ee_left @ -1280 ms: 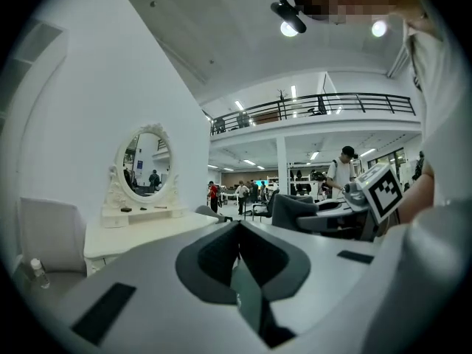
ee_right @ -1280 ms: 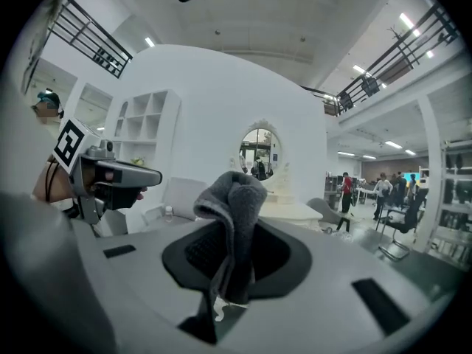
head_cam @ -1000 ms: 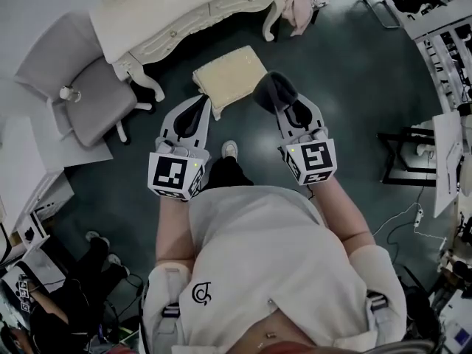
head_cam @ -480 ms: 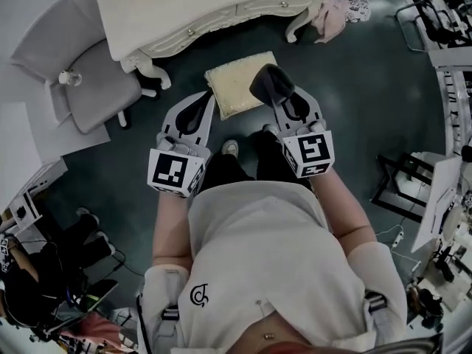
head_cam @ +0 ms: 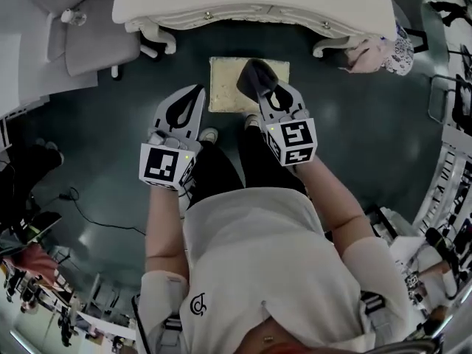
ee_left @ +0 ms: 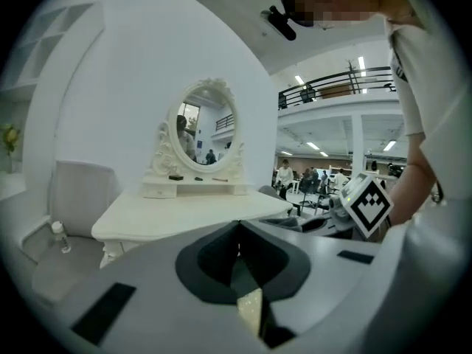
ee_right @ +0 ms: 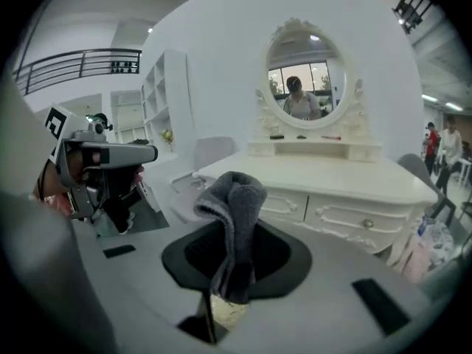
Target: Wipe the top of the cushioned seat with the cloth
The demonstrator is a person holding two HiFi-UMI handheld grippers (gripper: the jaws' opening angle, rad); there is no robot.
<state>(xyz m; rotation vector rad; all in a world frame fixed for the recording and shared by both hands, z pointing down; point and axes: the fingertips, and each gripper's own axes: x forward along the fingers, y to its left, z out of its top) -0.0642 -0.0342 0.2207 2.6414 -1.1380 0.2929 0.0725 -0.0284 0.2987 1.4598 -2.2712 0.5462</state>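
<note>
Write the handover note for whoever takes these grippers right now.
Grippers: left gripper shut and empty, held by the left edge of the cushioned seat. The right gripper is shut on the cloth.
Things: the seat stands on the floor before the dressing table; the cloth is over its right part, contact unclear.
Done: cloth in grip, at the seat.
Left: wipe the seat top.

White T-shirt [head_cam: 258,257] with dark logo [head_cam: 200,304], black trousers [head_cam: 220,177], grey left tool [head_cam: 198,91], grey right tool [head_cam: 259,93]
</note>
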